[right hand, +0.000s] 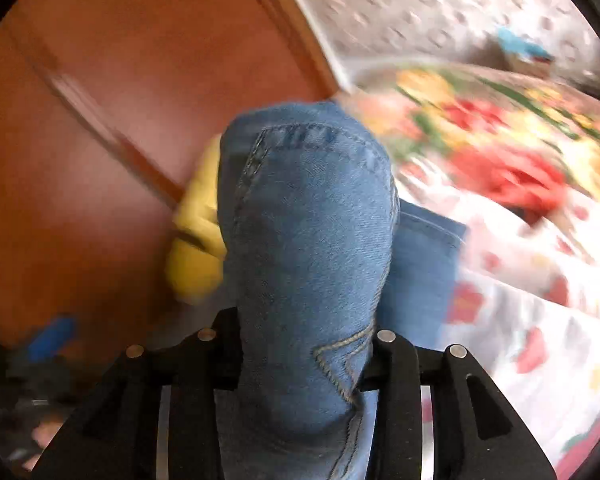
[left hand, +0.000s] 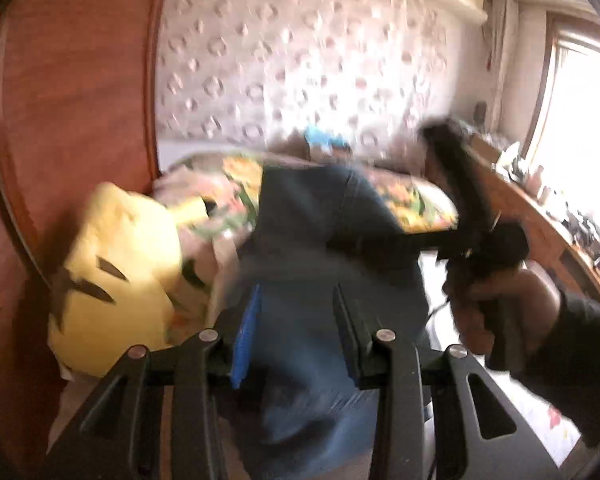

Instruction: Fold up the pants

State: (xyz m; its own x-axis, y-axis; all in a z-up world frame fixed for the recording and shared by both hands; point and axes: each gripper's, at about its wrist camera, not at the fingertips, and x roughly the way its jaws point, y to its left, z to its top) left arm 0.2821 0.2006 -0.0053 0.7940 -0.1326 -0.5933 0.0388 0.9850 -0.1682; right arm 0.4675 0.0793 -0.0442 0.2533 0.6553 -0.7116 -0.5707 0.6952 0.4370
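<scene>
Pants [right hand: 308,240] bunch between both clenched grippers, left gripper [left hand: 296,332] and right gripper [right hand: 304,344].

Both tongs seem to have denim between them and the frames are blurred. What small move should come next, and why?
Probably lower the jeans onto the floral bedspread and spread them flat. The denim bunches between the right tongs and drapes through the left tongs, held above the bed, so no crease line shows yet.
</scene>
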